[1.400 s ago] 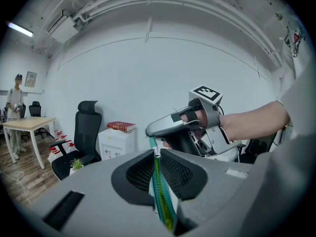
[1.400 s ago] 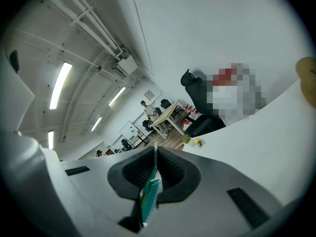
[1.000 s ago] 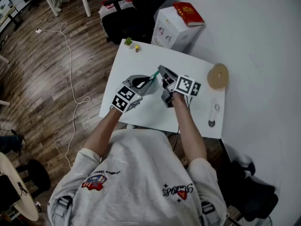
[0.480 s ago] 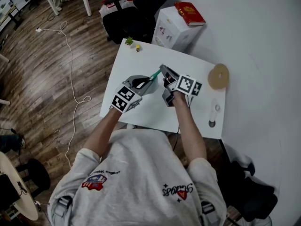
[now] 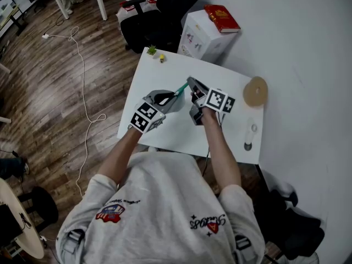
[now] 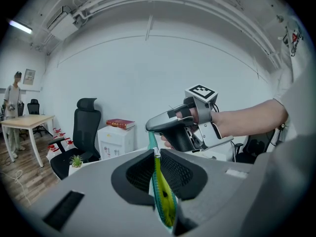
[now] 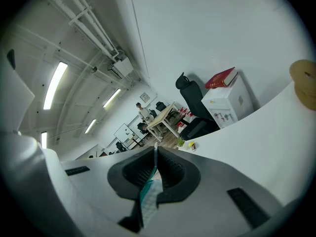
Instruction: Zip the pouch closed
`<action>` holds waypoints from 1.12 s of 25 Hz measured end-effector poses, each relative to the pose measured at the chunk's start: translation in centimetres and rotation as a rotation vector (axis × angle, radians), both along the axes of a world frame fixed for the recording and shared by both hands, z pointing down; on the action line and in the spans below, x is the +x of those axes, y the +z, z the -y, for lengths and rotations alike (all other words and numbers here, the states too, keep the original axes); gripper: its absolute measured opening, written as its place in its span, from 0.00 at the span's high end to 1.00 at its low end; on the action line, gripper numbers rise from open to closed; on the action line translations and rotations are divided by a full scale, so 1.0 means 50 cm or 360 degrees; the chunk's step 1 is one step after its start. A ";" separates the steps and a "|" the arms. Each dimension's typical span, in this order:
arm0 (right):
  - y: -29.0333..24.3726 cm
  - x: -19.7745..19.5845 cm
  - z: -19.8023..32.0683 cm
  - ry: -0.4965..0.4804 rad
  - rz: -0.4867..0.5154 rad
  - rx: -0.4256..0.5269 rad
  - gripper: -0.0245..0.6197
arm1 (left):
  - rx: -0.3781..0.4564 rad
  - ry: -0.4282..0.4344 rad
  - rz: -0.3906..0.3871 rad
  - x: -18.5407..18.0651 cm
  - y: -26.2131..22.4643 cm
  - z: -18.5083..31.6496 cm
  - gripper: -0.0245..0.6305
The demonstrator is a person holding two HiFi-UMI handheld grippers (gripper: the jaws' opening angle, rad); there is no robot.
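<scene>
Pouch (image 6: 163, 201) is held above the table (image 5: 176, 132), stretched btw. both grippers: L gripper (image 6: 156, 154) is clamped on its green end, R gripper (image 7: 154, 152) on the teal zip edge. If pulled too hard or off-line, fabric could be yanked from a grip or teeth jammed. Cork disc (image 5: 254, 89) sits right of R gripper, plant (image 5: 151, 50) beyond L; nothing obstructs.

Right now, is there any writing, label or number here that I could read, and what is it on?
Nothing reads clearly.
Sweatshirt lettering: upside down, too blurred.
Red book: gold cover print, too small.
White cabinet: stickers, too small.
Marker cubes: black-and-white patterns, no words.
Wall frame: too small.
</scene>
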State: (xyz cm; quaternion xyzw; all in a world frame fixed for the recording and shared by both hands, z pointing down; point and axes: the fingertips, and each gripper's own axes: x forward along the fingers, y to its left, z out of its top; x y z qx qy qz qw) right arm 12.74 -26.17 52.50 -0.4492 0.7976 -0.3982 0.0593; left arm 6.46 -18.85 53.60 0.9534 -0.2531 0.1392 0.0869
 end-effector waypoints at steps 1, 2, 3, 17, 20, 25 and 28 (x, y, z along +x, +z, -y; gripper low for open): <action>0.001 0.002 0.001 0.0004 0.0000 -0.0001 0.93 | -0.0001 0.0002 0.0001 -0.001 0.001 0.000 0.90; 0.002 0.002 0.001 0.0006 0.0002 -0.0003 0.93 | -0.0002 0.0003 0.0003 -0.002 0.002 0.000 0.90; 0.002 0.002 0.001 0.0005 0.0002 -0.0005 0.93 | -0.0003 0.0005 0.0004 -0.003 0.002 -0.001 0.90; 0.010 0.005 0.005 0.0024 -0.0008 -0.0011 0.93 | -0.0022 0.0016 0.0003 -0.008 0.013 -0.005 0.90; 0.012 0.007 0.004 0.0035 -0.0009 -0.0010 0.93 | -0.0026 0.0018 0.0004 -0.009 0.017 -0.009 0.90; 0.013 0.011 0.005 0.0042 -0.0010 -0.0016 0.93 | -0.0031 0.0024 0.0008 -0.012 0.019 -0.010 0.90; 0.013 0.014 0.006 0.0057 -0.0012 -0.0012 0.93 | -0.0030 0.0029 0.0013 -0.014 0.020 -0.011 0.90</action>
